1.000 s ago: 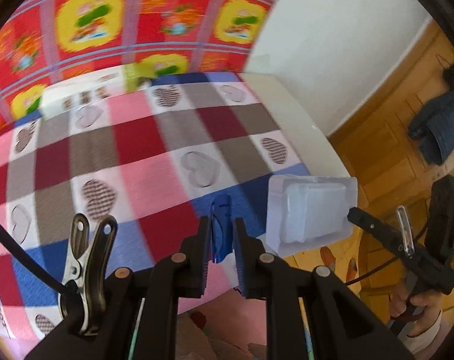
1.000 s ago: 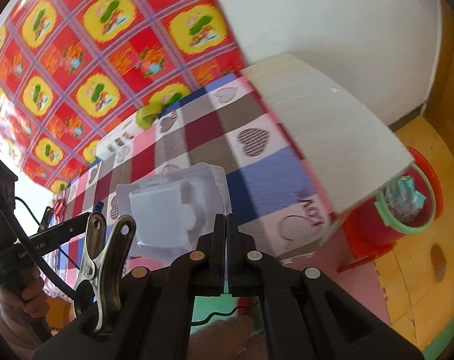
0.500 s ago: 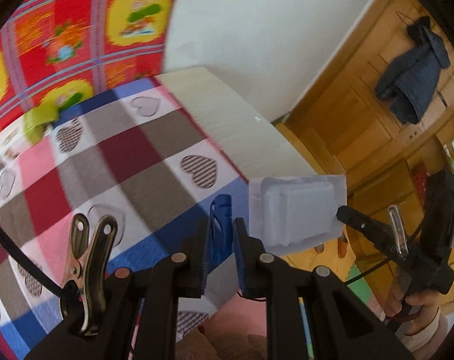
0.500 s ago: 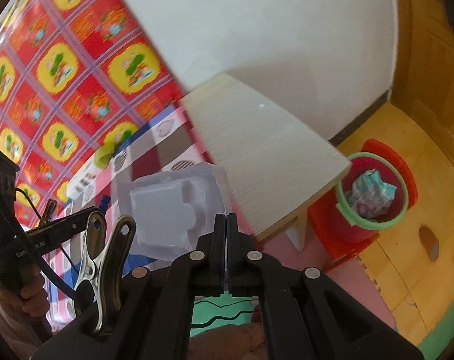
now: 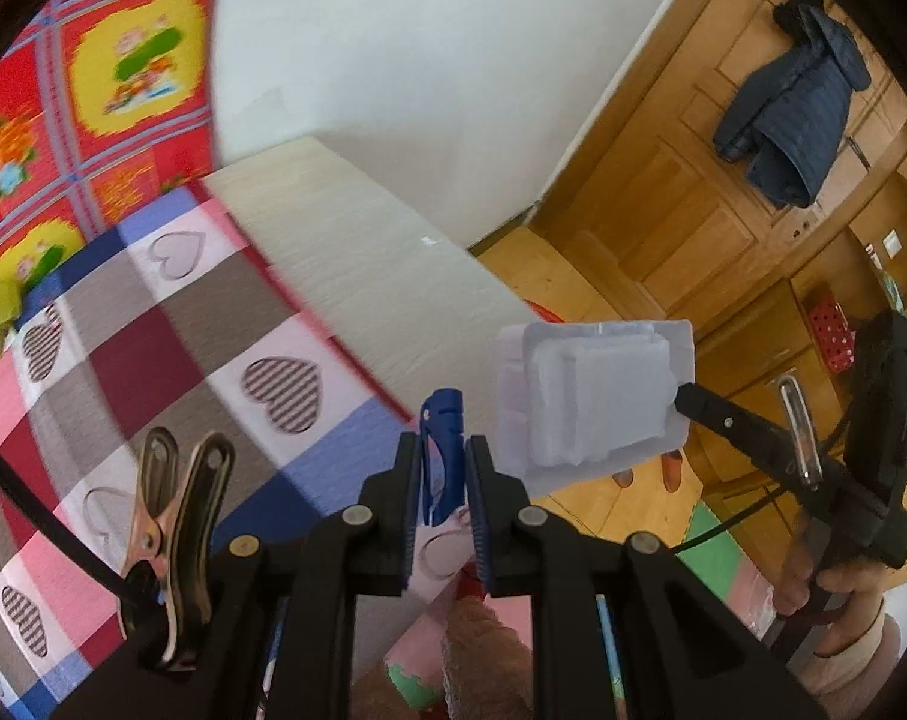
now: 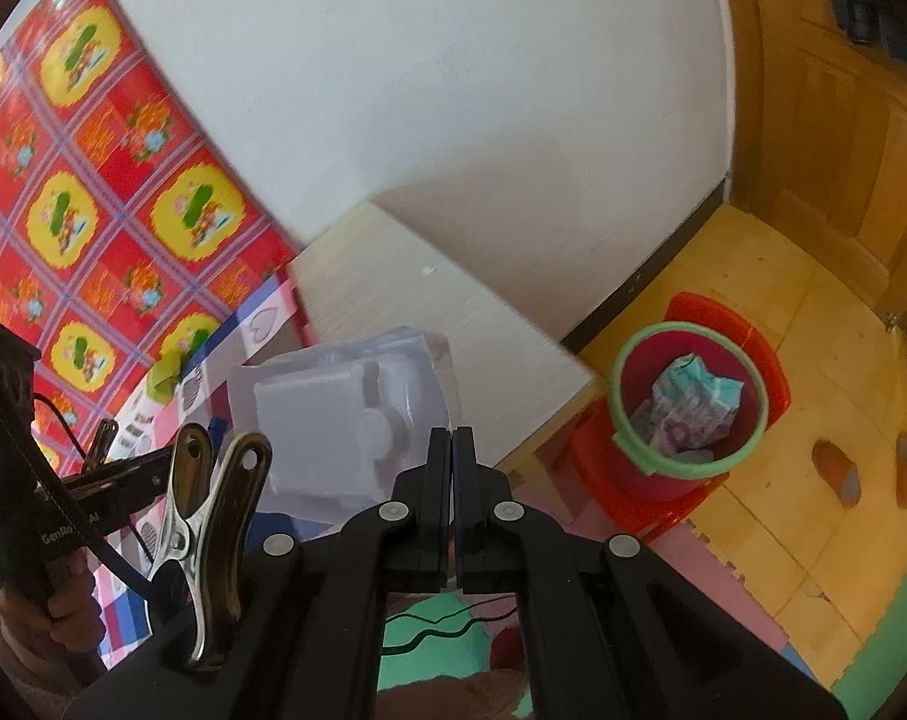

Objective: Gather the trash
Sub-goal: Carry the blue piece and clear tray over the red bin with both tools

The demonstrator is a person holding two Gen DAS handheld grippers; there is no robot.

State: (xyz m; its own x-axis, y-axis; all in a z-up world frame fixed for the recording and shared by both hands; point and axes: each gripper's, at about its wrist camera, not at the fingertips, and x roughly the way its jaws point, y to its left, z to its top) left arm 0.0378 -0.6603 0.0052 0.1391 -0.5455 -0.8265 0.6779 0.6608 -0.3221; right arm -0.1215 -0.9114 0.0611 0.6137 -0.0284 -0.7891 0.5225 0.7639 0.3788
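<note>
We hold the left hand-held gripper [image 5: 443,480] clamped on a small blue clip [image 5: 443,450], which stands upright between its fingers above the near edge of the worktop [image 5: 381,276]. The right hand-held gripper [image 6: 452,450] has its fingers pressed together on the edge of a clear plastic blister tray [image 6: 339,420]; from the left wrist view we see the same tray [image 5: 597,402] held in the air past the worktop's edge, with the right gripper [image 5: 687,399] at its right side. On the floor beyond the worktop corner stands a red bin [image 6: 690,408] with a green rim, and crumpled wrappers [image 6: 690,402] lie inside it. A checked cloth [image 5: 153,360] with hearts covers part of the worktop.
</note>
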